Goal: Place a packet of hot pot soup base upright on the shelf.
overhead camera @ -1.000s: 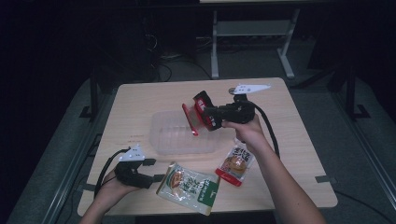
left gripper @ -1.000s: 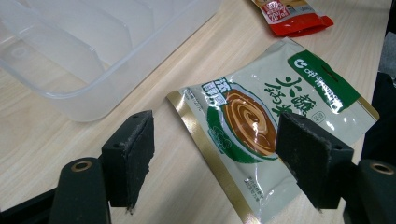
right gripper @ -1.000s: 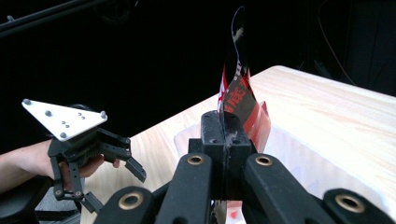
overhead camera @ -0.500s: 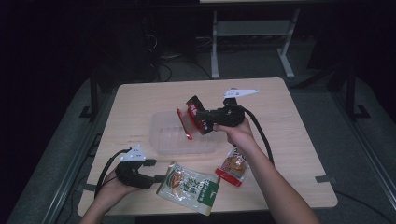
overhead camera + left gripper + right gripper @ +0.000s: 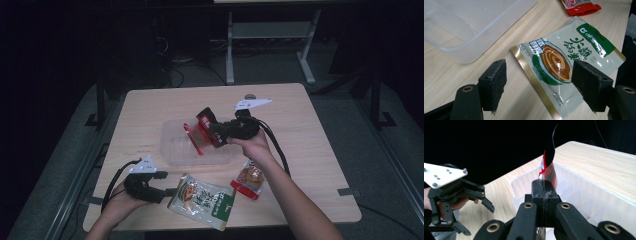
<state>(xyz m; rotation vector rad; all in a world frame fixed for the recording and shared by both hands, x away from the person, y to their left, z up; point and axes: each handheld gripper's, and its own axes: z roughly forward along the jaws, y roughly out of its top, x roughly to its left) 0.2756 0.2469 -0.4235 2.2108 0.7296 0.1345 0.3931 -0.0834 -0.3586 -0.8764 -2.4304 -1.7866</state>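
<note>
three snack packets are in play: a red and black packet [image 5: 201,134] pinched in the right claw [image 5: 212,133] over the clear plastic bin [image 5: 175,150], a green and white packet [image 5: 205,200] lying flat on the tabletop [image 5: 310,130] near the front edge, and a red packet [image 5: 248,180] just beside it. the right claw is clamped tight on the red and black packet's edge, jaws pressed together with the film standing up between them in the right gripper view [image 5: 547,167]. it reads as light, thin and floppy, curling at its free end, so a grip on the flat sealed edge seems best; squeezing the filled middle could crush what is inside, and the glossy film looks slippery. the bin looks stiff but light, likely to slide if nudged. the left claw [image 5: 539,82] rests low on the tabletop with jaws spread and nothing between the pads, the green and white packet [image 5: 566,62] lying just ahead of them. that packet looks equally soft and slick, lying flat, so a corner or its gold side seam looks like the easiest place to pick it up.
</note>
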